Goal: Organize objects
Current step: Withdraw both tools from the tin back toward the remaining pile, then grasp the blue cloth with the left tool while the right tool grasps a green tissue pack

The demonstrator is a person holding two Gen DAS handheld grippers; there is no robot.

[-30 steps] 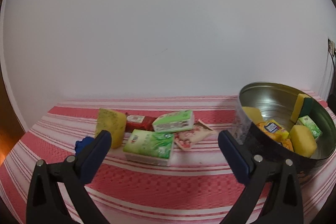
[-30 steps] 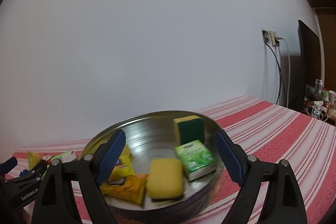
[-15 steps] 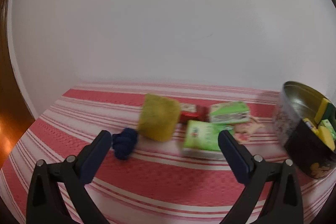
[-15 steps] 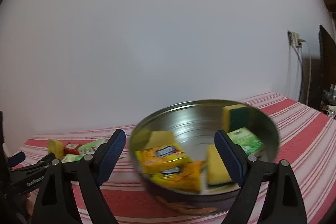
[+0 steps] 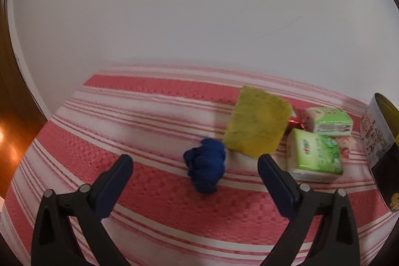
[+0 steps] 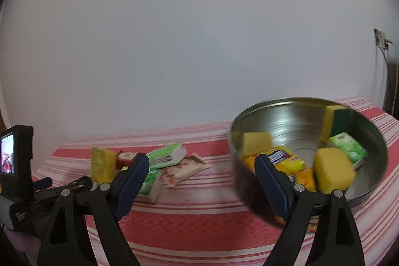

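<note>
**A:** Entry one, left gripper [image 5: 195, 170]?

**B:** Fingers spread wide, nothing between them. Its view has swung left over the last second: the blue crumpled item [image 5: 205, 167], which a second ago peeped out at the left finger, now sits dead centre between the two pads, just ahead at 12 o'clock. Judged the next pick.

**A:** Entry two, what lies around it?

**B:** Yellow sponge [image 5: 258, 125] — standing on edge at 1 o'clock of the blue item, touching or nearly so. Green tissue pack [image 5: 313, 157] at 3 o'clock, a second green pack [image 5: 329, 121] behind it, a red wrapper [image 5: 295, 122] poking out between sponge and packs. All on the striped tablecloth [image 5: 149, 131].

**A:** Entry three, right gripper [image 6: 202, 172]?

**B:** Also open and empty. It too has turned left; the metal tin [image 6: 299, 114], half a second ago centred between its fingers, now lies at 2 o'clock. Between the pads is bare cloth and a pink snack packet [image 6: 184, 170].

**A:** Tin contents?

**B:** Two plain yellow sponges [image 6: 334, 172], a green-backed sponge [image 6: 336, 121], a green pack [image 6: 348, 146], yellow packets [image 6: 284, 158]. Blurred, so the count is approximate.

**A:** Standing of the task?

**B:** Partly done — five or six loose items remain outside the tin. Both grippers seem finished at the tin and heading back to the pile.
</note>
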